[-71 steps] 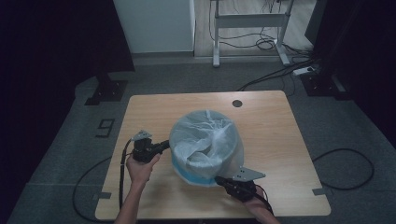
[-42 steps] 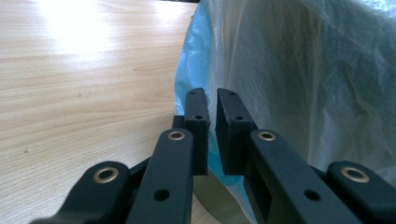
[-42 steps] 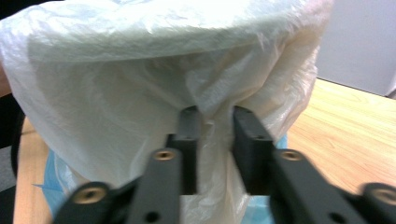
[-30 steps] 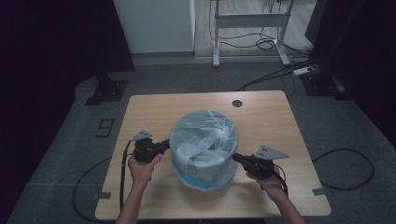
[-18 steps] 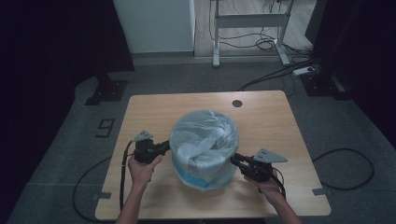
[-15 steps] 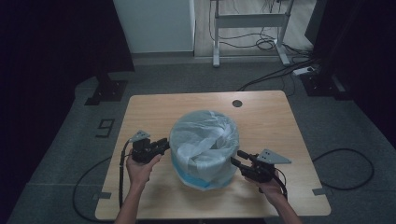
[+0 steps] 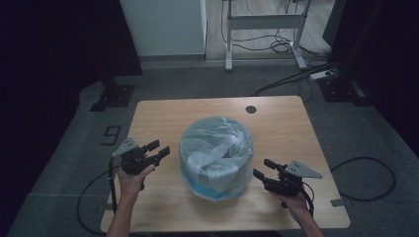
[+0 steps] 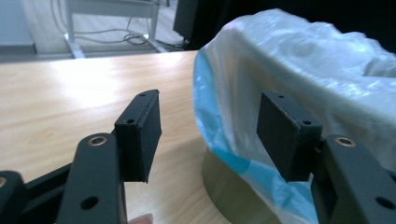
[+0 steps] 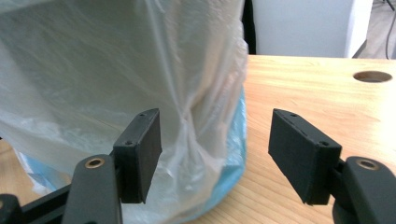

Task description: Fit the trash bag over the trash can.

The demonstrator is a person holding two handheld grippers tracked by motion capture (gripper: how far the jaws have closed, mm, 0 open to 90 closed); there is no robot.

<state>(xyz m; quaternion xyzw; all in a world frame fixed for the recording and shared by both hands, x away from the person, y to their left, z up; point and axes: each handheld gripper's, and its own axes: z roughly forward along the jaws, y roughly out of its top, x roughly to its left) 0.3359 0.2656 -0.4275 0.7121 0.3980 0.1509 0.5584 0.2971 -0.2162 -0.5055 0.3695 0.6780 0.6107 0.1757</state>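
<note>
A round bin [image 7: 207, 191] stands in the middle of the wooden table [image 7: 286, 123], lined with a pale translucent plastic bag [image 7: 216, 150] that has a blue hem hanging over its side. My left gripper [image 7: 160, 147] is open just left of the bin, apart from it. In the left gripper view the gripper [image 8: 210, 112] has the bag [image 8: 317, 70] close by its right jaw. My right gripper [image 7: 262, 168] is open at the bin's right side. In the right gripper view the gripper [image 9: 215, 126] faces the bag's folds [image 9: 116, 70], with nothing between its jaws.
A round cable hole [image 7: 251, 109] sits near the table's far edge. Cables trail over the floor [image 7: 365, 173] to the right and behind. A white cabinet [image 7: 163, 24] and a metal desk frame [image 7: 262, 22] stand beyond the table.
The right gripper swung from the table's front edge round to the bin's right side. The left gripper drew back a little from the bag. The bin went from tilted to upright.
</note>
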